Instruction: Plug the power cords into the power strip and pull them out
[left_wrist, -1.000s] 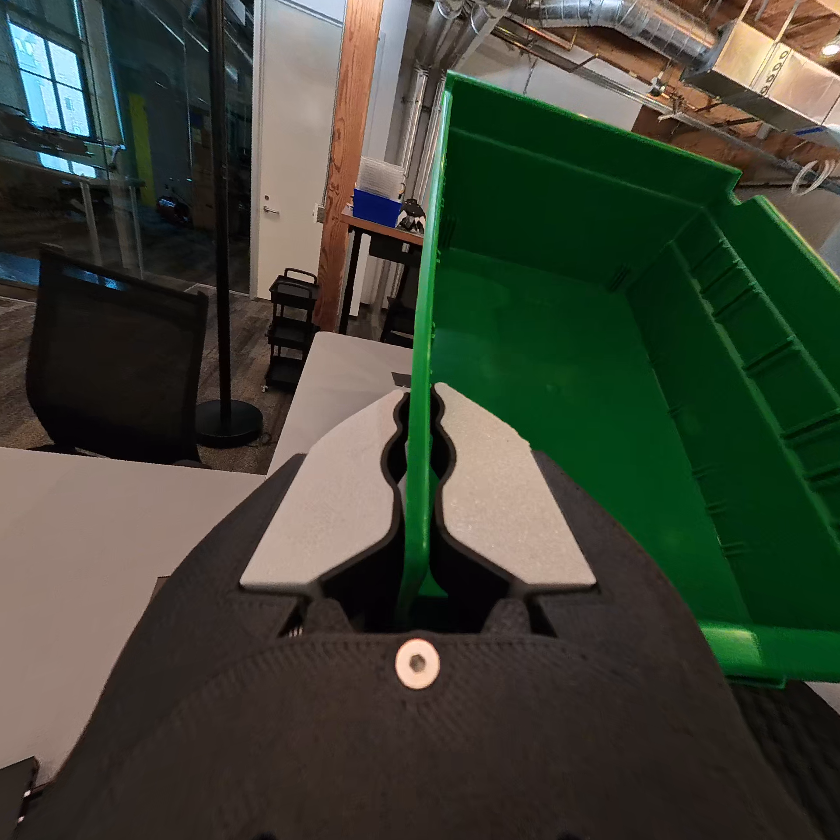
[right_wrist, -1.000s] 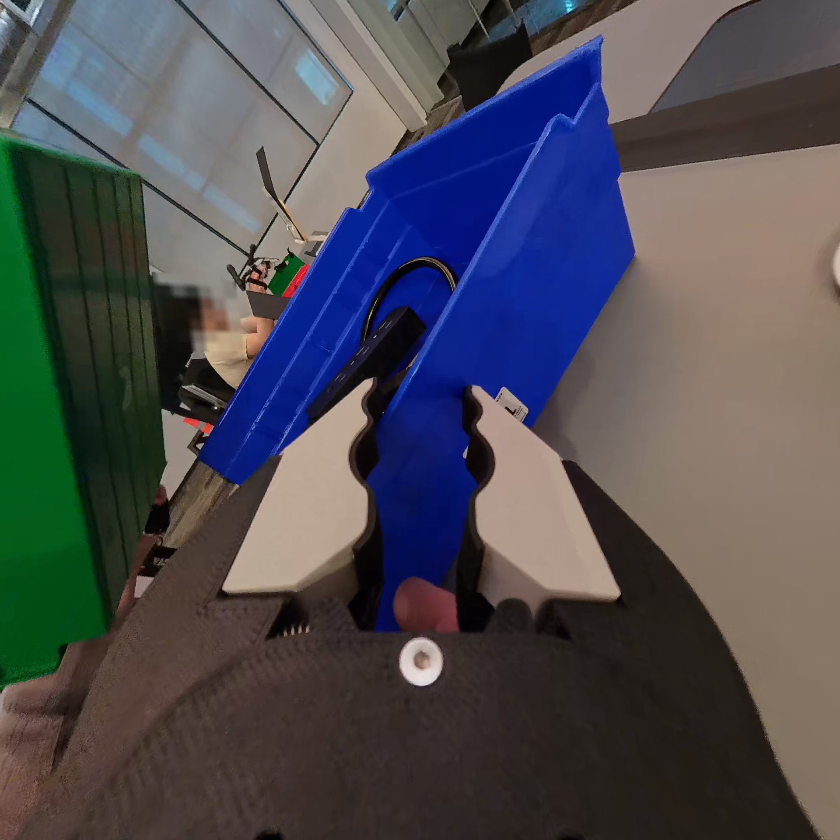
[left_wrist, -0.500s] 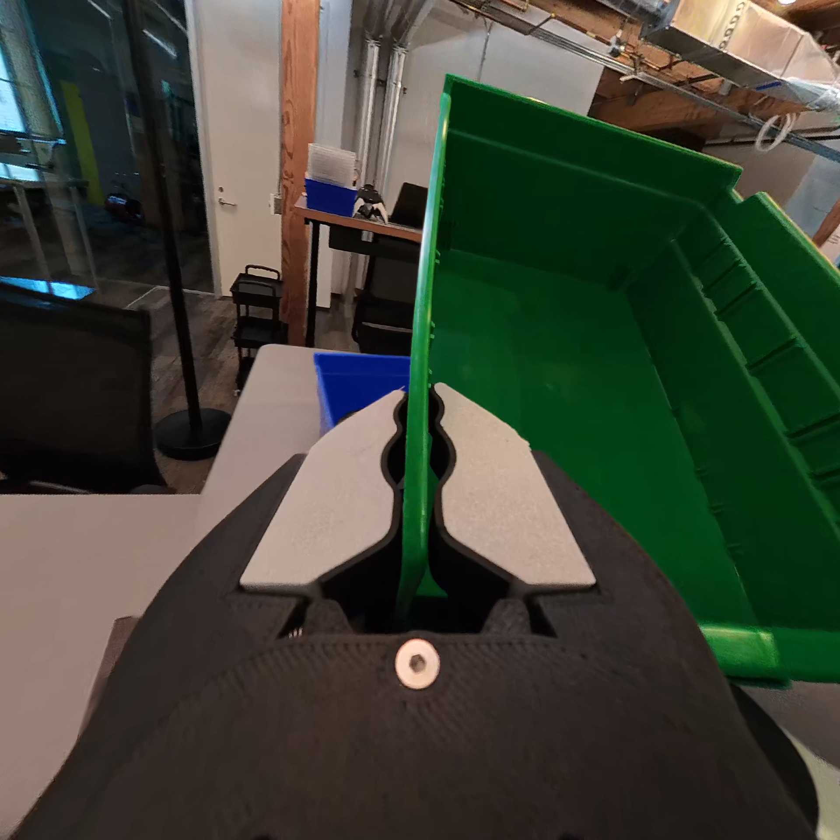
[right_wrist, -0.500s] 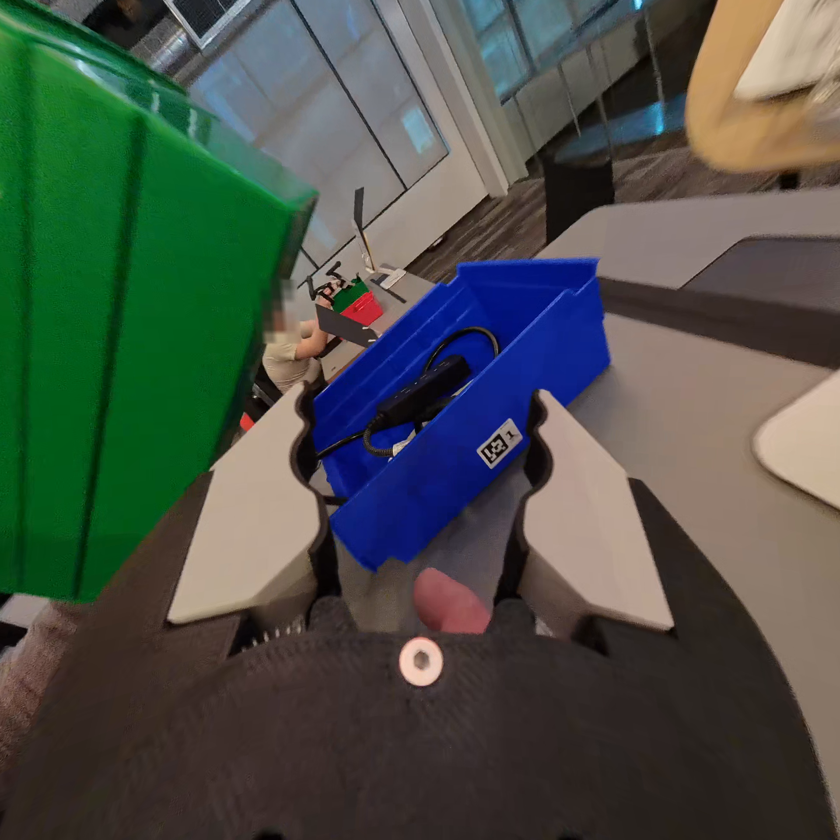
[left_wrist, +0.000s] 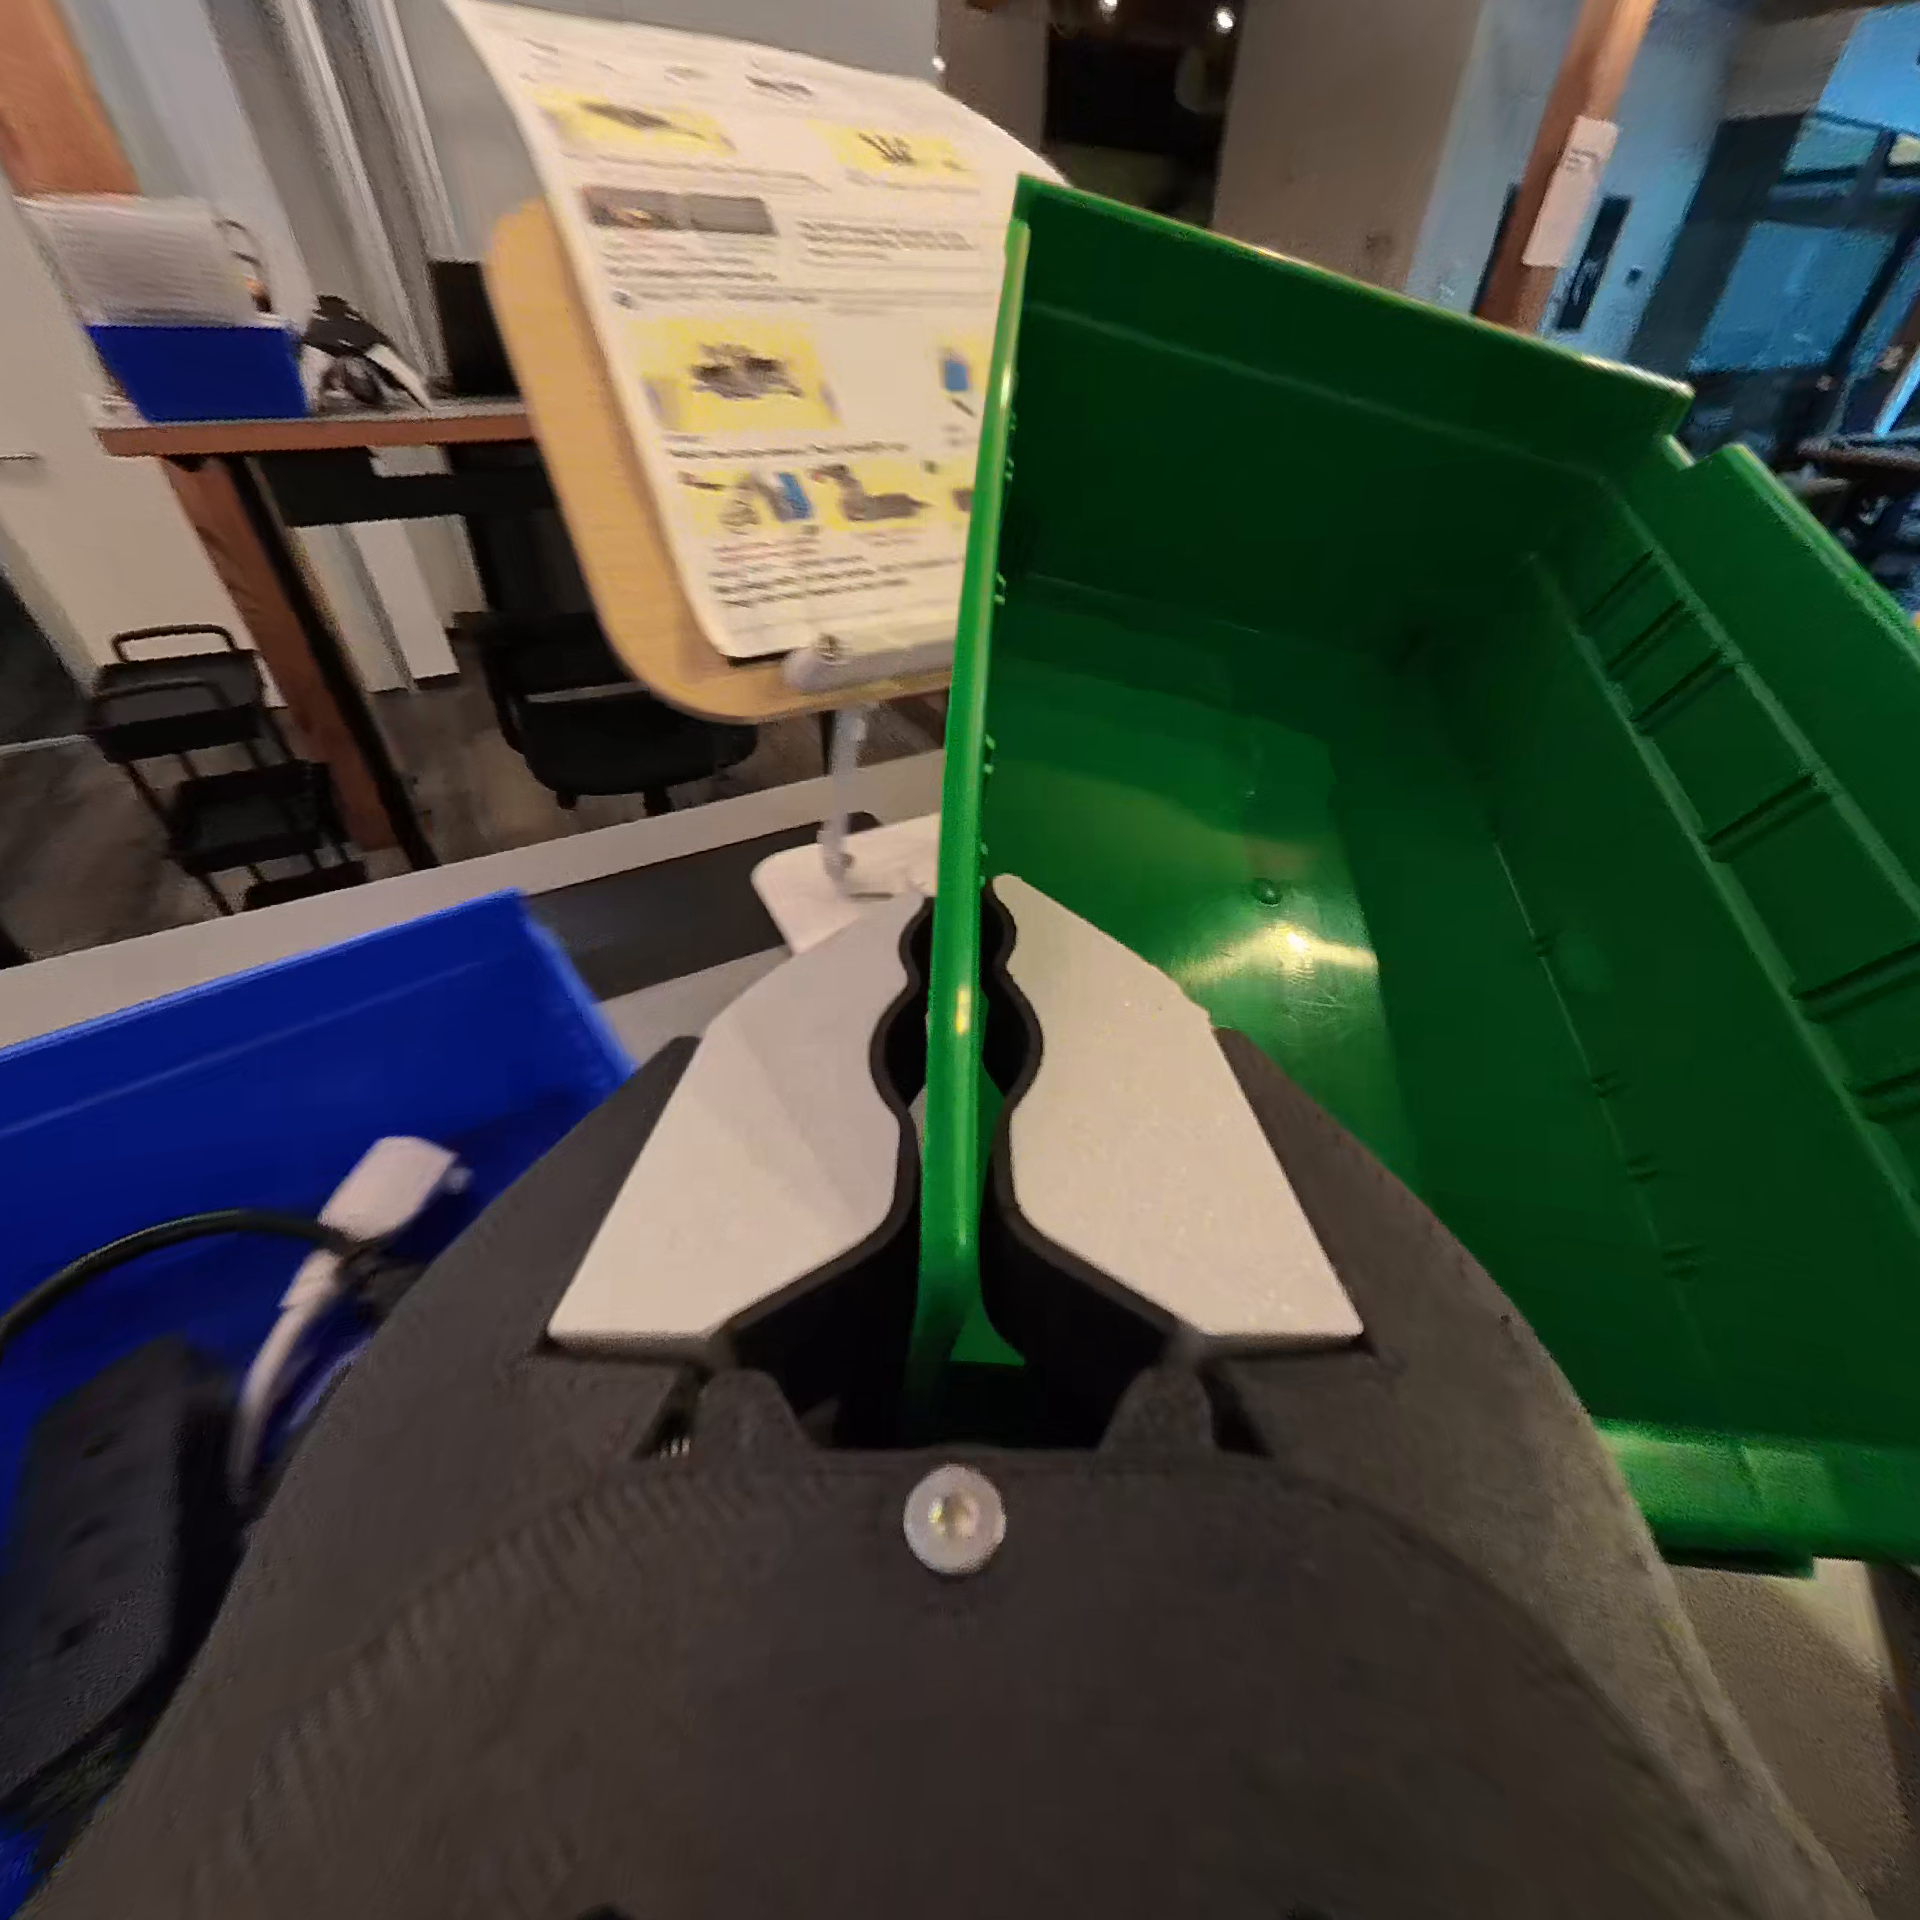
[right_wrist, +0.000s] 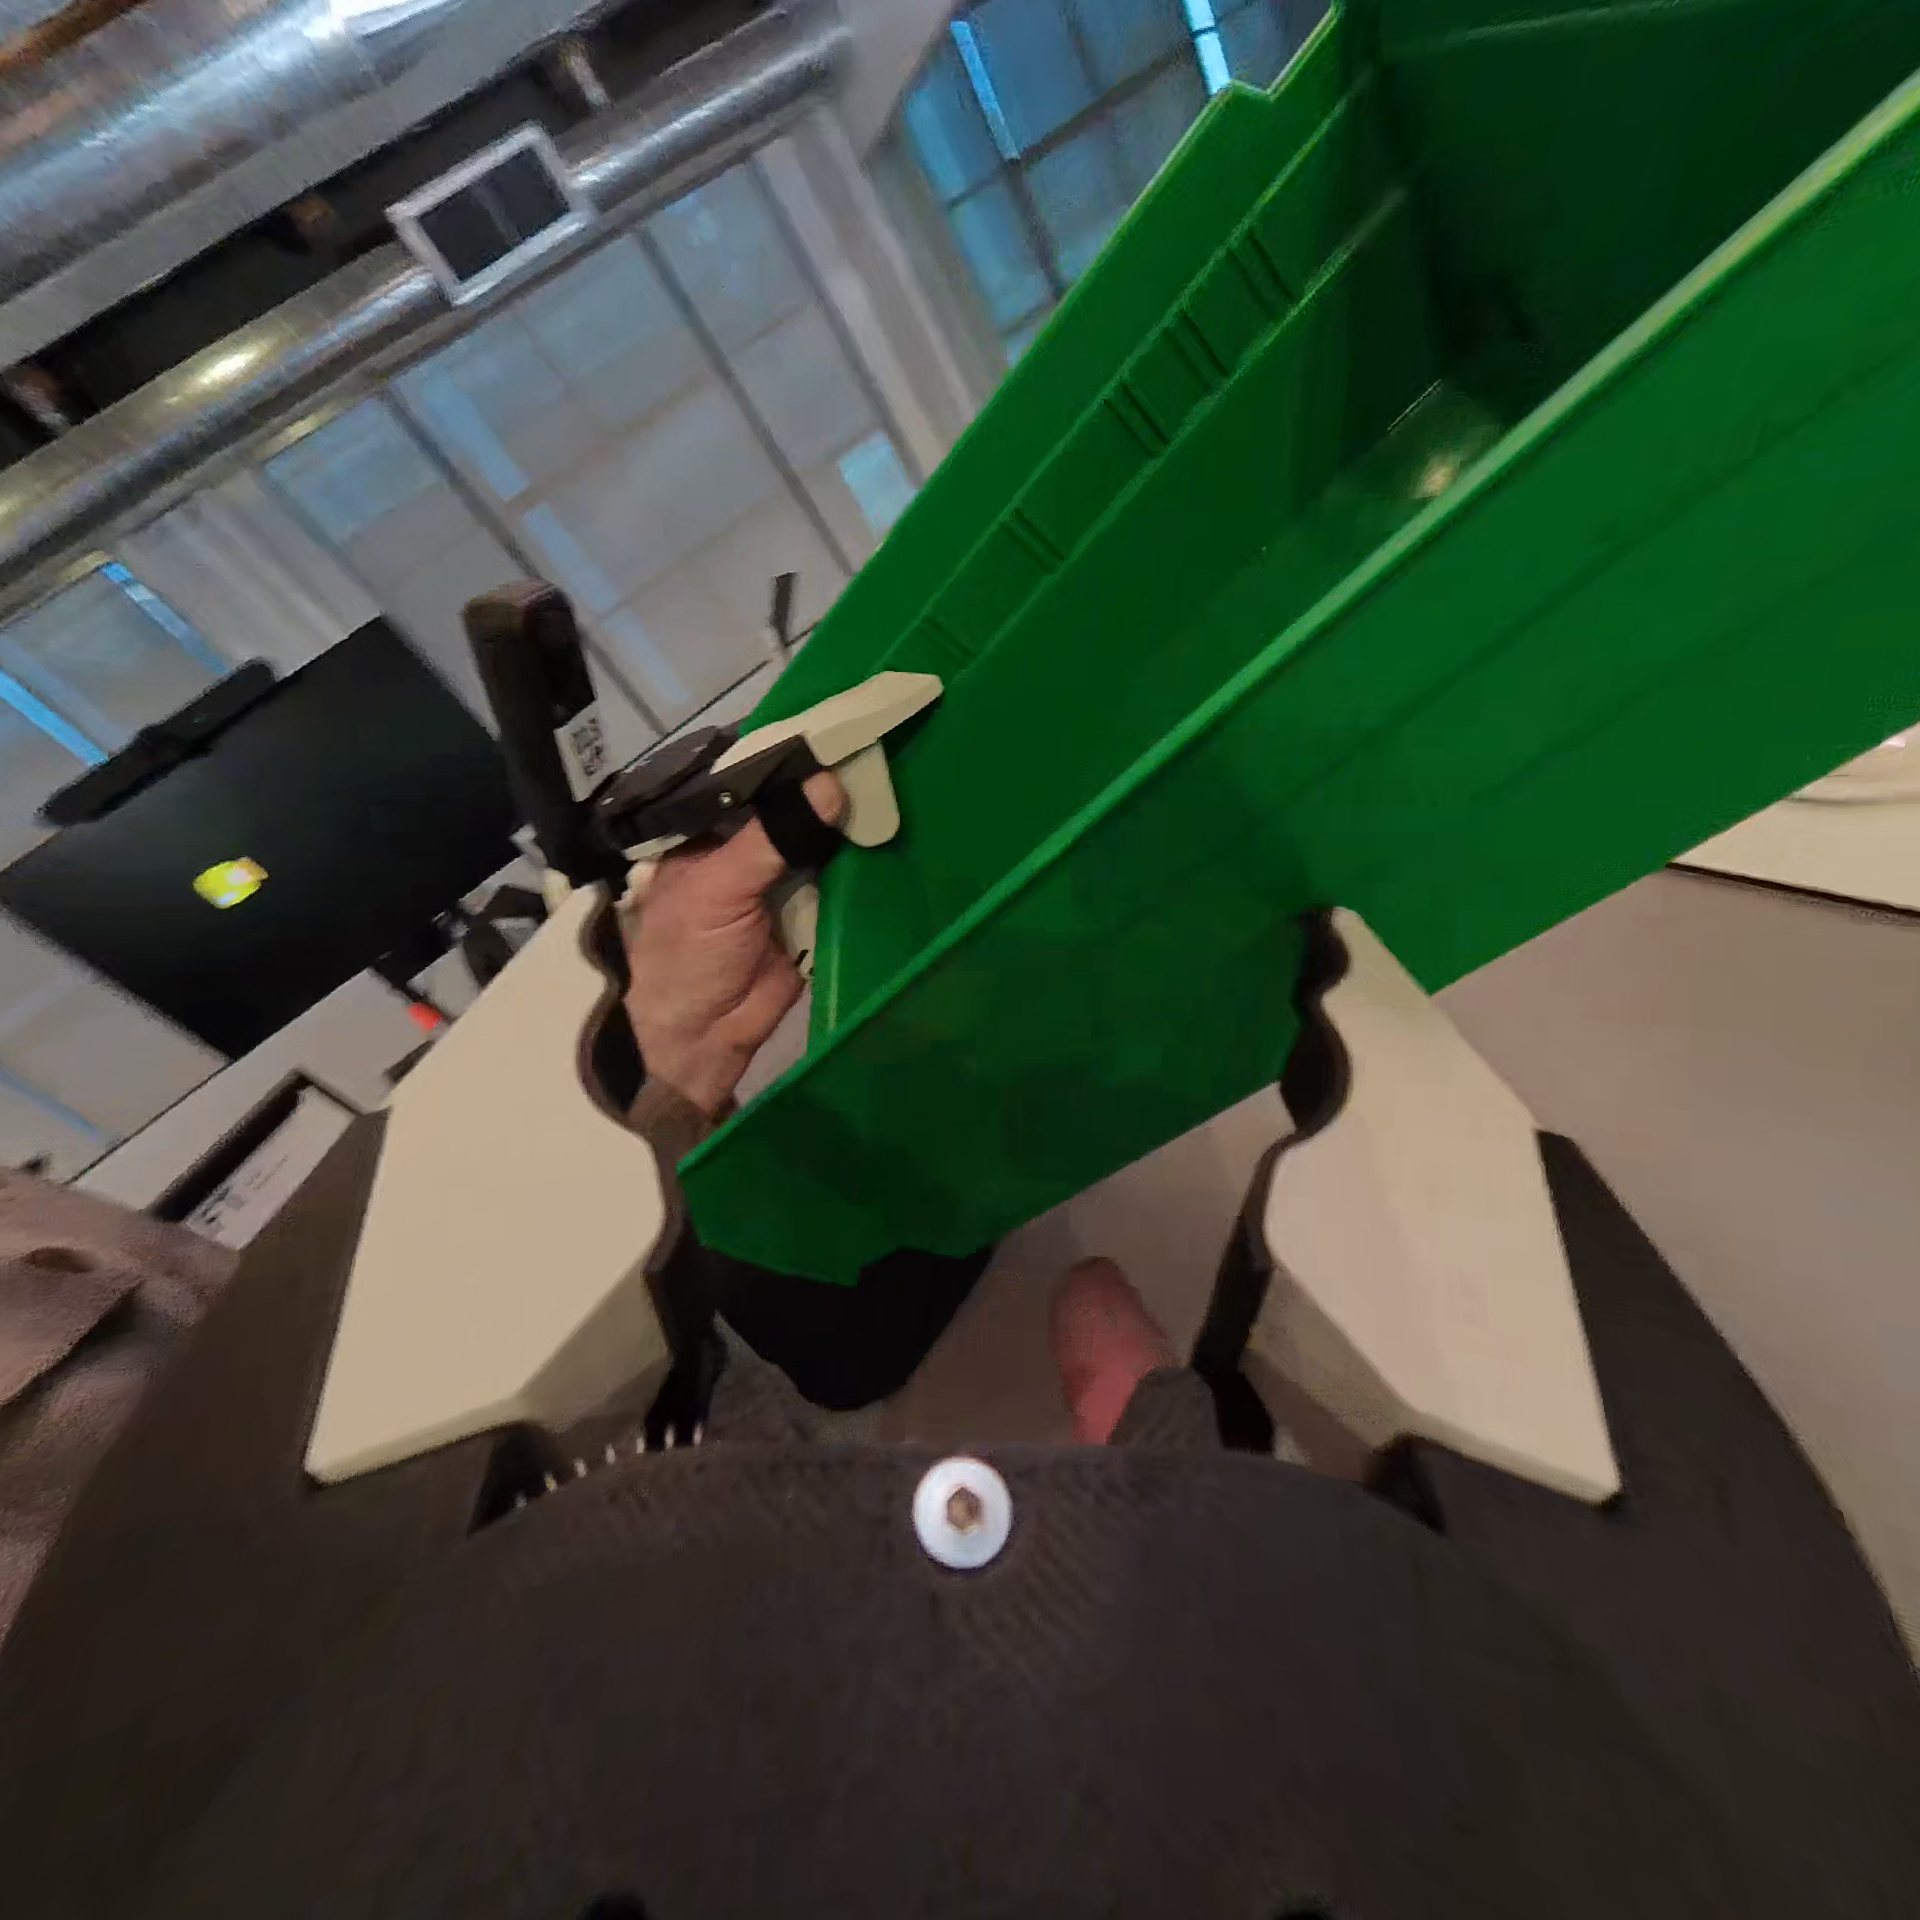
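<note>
My left gripper (left_wrist: 961, 914) is shut on the thin side wall of an empty green bin (left_wrist: 1299, 779) and holds it tilted in the air. A blue bin (left_wrist: 260, 1039) sits low at the left, with a black cord (left_wrist: 135, 1247) and a blurred dark block in it. My right gripper (right_wrist: 966, 920) is open wide and empty. The green bin's (right_wrist: 1351, 623) lower corner hangs between its fingers without touching them. The left gripper (right_wrist: 883, 769), held by a hand, shows there clamped on the bin's wall.
A wooden stand with a printed sheet (left_wrist: 748, 364) rises behind the bins on a white base (left_wrist: 831, 894). The grey table (right_wrist: 1662, 1039) lies below. A dark monitor (right_wrist: 260, 831) stands at the far left. A desk and a black cart (left_wrist: 208, 758) stand beyond. One gripper's finger ends stand about 20 cm off the other's.
My right gripper let go of the blue bin's wall, opened wide and swung toward the green bin. My left gripper turned right with the green bin, and the blue bin came into its view.
</note>
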